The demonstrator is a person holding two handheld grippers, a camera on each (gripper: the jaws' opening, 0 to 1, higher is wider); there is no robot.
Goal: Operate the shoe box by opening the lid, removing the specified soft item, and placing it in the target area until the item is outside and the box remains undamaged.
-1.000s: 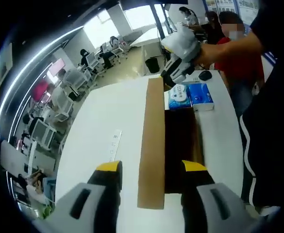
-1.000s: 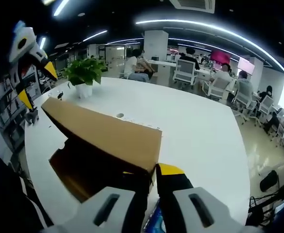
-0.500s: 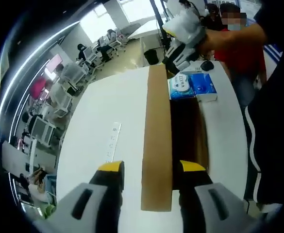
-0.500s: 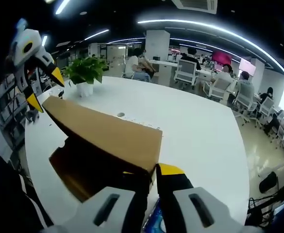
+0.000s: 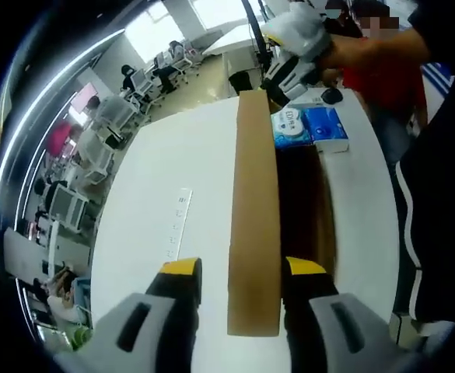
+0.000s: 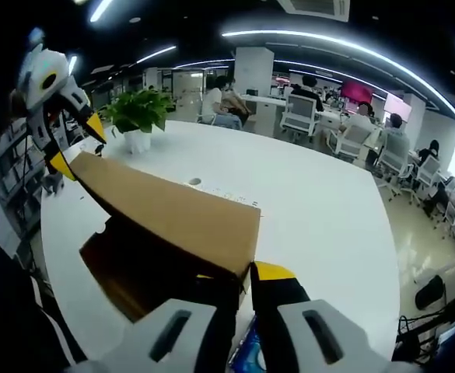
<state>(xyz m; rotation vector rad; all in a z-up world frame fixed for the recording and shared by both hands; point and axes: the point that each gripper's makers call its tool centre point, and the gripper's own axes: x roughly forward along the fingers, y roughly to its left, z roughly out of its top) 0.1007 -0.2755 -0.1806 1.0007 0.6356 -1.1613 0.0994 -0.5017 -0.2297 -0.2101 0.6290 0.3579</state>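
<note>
The shoe box [image 5: 305, 210] sat on the white tabletop [image 5: 180, 179] with its brown lid [image 5: 253, 225] raised on edge above the dark inside. Your left claw [image 5: 235, 268] stood parted, one jaw on each side of the lid's near end. Your right claw [image 6: 239, 273] was closed on the lid's other corner [image 6: 243, 233]. A blue tissue pack [image 5: 311, 128] lay just past the box's far end. A potted plant [image 6: 138, 116] stood farther off on the tabletop.
</note>
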